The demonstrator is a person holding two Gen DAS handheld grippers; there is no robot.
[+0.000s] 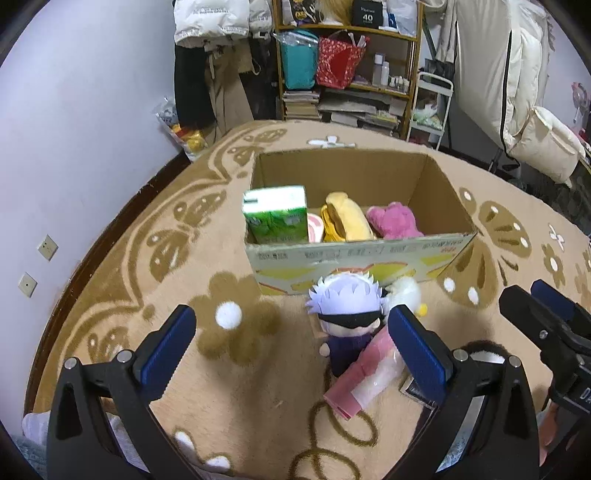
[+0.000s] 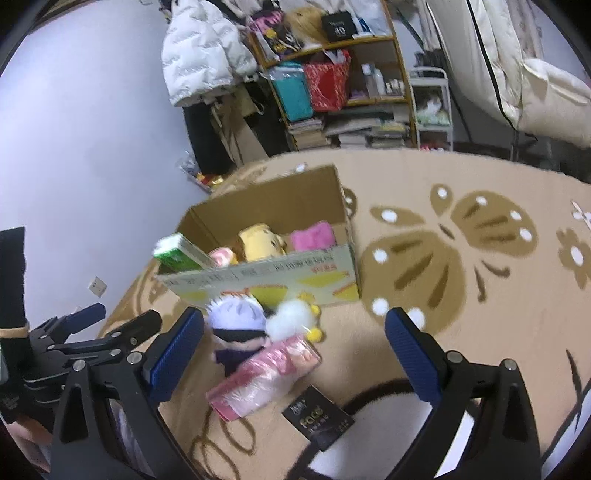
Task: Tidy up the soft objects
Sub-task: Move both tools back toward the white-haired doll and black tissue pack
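Note:
An open cardboard box [image 1: 354,258] [image 2: 266,280] stands on the rug. It holds a green tissue pack [image 1: 275,214] [image 2: 177,254], a yellow plush [image 1: 347,218] [image 2: 260,243] and a pink plush [image 1: 393,218] [image 2: 312,236]. In front of the box lie a white-haired doll [image 1: 347,314] [image 2: 236,328], a white fluffy plush [image 1: 406,291] [image 2: 295,317] and a pink plastic-wrapped pack [image 1: 365,376] [image 2: 258,376]. My left gripper [image 1: 291,350] is open and empty, just short of the doll. My right gripper [image 2: 293,354] is open and empty over the pink pack.
A black packet [image 2: 319,421] lies on the rug near the pink pack. A beige flower-patterned rug [image 1: 229,295] covers the floor. A cluttered shelf [image 1: 347,62] and hanging coats [image 1: 210,22] stand behind. White bedding [image 1: 528,92] is at the right.

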